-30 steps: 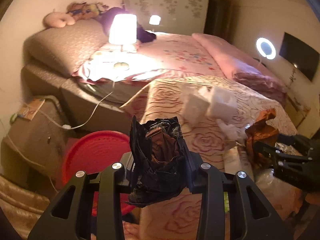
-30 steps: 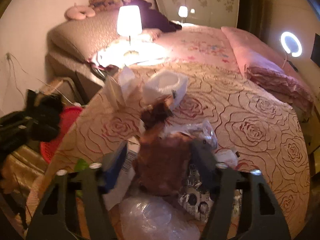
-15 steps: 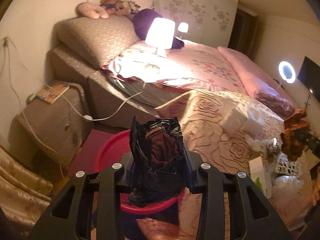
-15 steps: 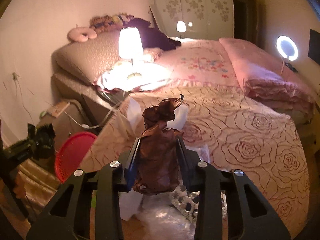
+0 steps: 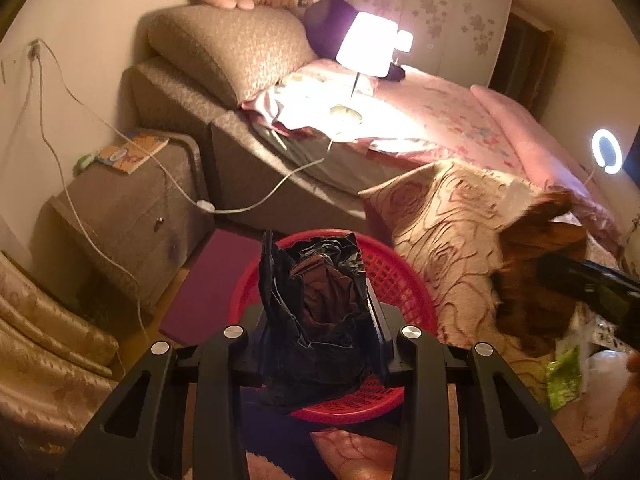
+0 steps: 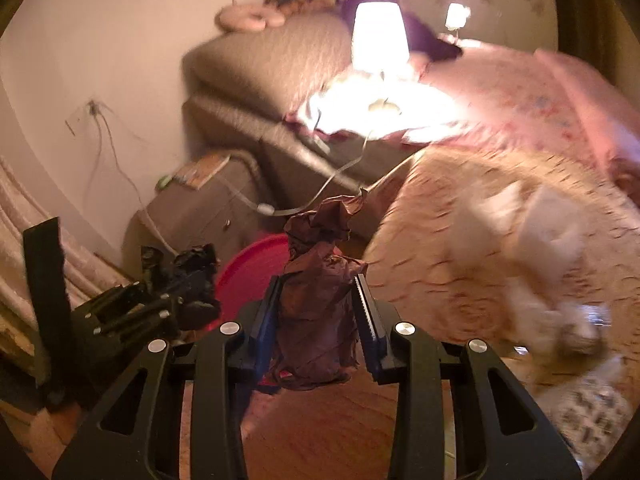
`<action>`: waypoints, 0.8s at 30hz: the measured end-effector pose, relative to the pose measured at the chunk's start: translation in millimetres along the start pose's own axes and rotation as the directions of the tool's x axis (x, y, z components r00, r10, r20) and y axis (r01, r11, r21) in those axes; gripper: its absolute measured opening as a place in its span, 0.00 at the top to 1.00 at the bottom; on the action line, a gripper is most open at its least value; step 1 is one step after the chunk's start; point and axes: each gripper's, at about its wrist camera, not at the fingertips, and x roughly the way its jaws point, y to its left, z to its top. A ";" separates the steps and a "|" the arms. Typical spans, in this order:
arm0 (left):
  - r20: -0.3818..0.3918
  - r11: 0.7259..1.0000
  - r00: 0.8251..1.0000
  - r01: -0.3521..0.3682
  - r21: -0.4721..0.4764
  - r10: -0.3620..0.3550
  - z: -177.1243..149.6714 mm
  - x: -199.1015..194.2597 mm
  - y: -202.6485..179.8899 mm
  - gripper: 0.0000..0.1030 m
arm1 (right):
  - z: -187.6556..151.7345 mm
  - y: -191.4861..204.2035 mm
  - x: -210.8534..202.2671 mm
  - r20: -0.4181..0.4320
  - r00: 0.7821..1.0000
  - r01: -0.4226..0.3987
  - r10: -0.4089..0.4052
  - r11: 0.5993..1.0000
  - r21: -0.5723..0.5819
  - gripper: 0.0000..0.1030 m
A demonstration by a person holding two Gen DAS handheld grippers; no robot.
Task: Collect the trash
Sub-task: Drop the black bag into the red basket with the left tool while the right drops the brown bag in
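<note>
My left gripper (image 5: 316, 320) is shut on a crumpled black plastic wad (image 5: 316, 304) and holds it over the red mesh basket (image 5: 400, 280) on the floor beside the bed. My right gripper (image 6: 318, 320) is shut on a crumpled brown paper wad (image 6: 320, 296), a little right of the red basket (image 6: 256, 268). The left gripper with its black wad shows at the left of the right wrist view (image 6: 176, 292). The brown wad also shows at the right of the left wrist view (image 5: 536, 264). More wrappers (image 5: 564, 376) lie on the rose-patterned cover.
A brown nightstand (image 5: 120, 208) with a booklet stands left of the basket, with white cables (image 5: 204, 206) hanging across it. A lit lamp (image 5: 366, 46) stands on the bed. A purple mat (image 5: 212, 280) lies by the basket. White tissue trash (image 6: 536, 236) lies on the bed cover.
Both grippers have swung left, away from the trash pile on the bed toward the red basket. The left gripper now holds the black wad over the basket. The right gripper has followed with the brown wad.
</note>
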 end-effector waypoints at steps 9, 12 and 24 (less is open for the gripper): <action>-0.041 1.000 0.999 -0.022 0.011 0.022 -3.0 24.0 6.6 0.57 | 2.8 20.4 53.7 -0.075 0.997 0.019 -0.021 1.000 -0.017 0.55; -0.047 1.000 0.999 -0.019 0.001 0.019 -2.6 27.6 10.1 0.39 | 1.3 18.5 55.7 -0.068 0.997 0.024 -0.024 1.000 -0.006 0.41; -0.026 0.999 0.999 -0.045 -0.004 0.045 -4.4 19.6 9.7 0.30 | -4.1 7.5 33.6 -0.006 0.998 0.058 -0.057 0.998 0.013 0.39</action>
